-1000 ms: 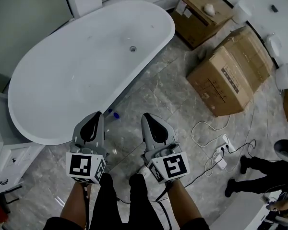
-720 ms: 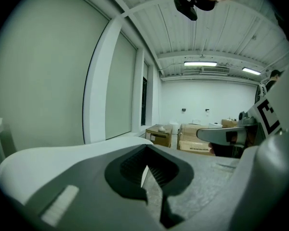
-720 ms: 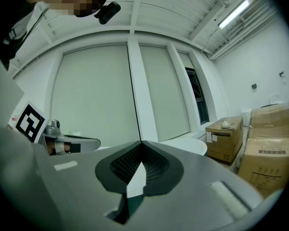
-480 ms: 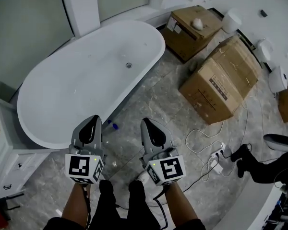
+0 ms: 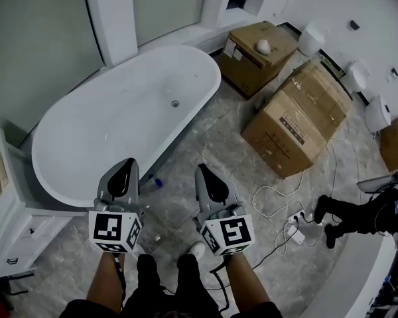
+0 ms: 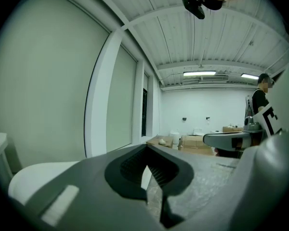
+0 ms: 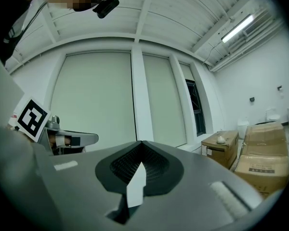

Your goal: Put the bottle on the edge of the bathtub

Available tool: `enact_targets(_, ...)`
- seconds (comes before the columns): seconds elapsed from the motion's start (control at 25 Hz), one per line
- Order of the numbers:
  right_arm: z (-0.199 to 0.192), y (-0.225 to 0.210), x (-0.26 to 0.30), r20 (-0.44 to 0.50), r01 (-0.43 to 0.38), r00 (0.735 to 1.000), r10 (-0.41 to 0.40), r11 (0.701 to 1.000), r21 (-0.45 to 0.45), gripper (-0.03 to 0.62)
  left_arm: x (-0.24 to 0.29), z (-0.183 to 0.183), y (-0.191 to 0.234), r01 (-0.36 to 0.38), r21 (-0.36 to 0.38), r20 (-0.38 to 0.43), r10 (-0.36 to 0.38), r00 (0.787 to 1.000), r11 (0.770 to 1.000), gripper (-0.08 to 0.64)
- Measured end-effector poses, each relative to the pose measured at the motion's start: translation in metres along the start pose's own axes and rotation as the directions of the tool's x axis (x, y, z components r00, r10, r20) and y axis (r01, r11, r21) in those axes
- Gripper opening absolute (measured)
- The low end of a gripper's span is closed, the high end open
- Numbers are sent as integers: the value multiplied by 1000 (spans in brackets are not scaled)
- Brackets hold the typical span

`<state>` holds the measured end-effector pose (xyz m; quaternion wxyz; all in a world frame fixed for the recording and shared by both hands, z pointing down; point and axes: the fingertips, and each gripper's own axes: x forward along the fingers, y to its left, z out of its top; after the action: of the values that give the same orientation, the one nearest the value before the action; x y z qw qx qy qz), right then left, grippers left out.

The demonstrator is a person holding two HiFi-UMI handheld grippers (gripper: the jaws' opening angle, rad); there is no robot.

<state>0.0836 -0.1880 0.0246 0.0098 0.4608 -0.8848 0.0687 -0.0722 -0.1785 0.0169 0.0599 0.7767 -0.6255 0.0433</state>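
The white oval bathtub (image 5: 66, 177) stands by the window wall, above my grippers in the head view. A small bottle with a blue cap (image 5: 155, 180) lies on the marble floor close to the tub's near side, between the two grippers in the picture. My left gripper (image 5: 127, 164) and right gripper (image 5: 203, 171) are held side by side well above the floor and point about level. Both are shut with nothing in them. The left gripper view shows the shut tips (image 6: 146, 147) and part of the tub (image 6: 33, 174). The right gripper view shows its tips (image 7: 141, 143) meeting.
Cardboard boxes (image 5: 295, 121) stand to the right of the tub, with another (image 5: 255, 48) behind them. A white cable and power strip (image 5: 293, 218) lie on the floor. A white cabinet (image 5: 6, 211) stands at the left. A person (image 5: 365, 214) is at the right edge.
Both grippers and the head camera have risen. The tub, boxes and bottle look smaller and farther below. The jaws stayed shut.
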Motion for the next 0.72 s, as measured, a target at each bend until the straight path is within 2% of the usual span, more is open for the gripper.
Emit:
enact_targets(0.16,10,5,-5,12,5,1000,-5,1000,-8,26,-10,8,8,-22,-16,9,22,1000,1000,0)
enact_targets(0.72,30,21,-14,33,-7,999,7,1000,3,26,-35,35,5,-31,13,38,30,999,999,0)
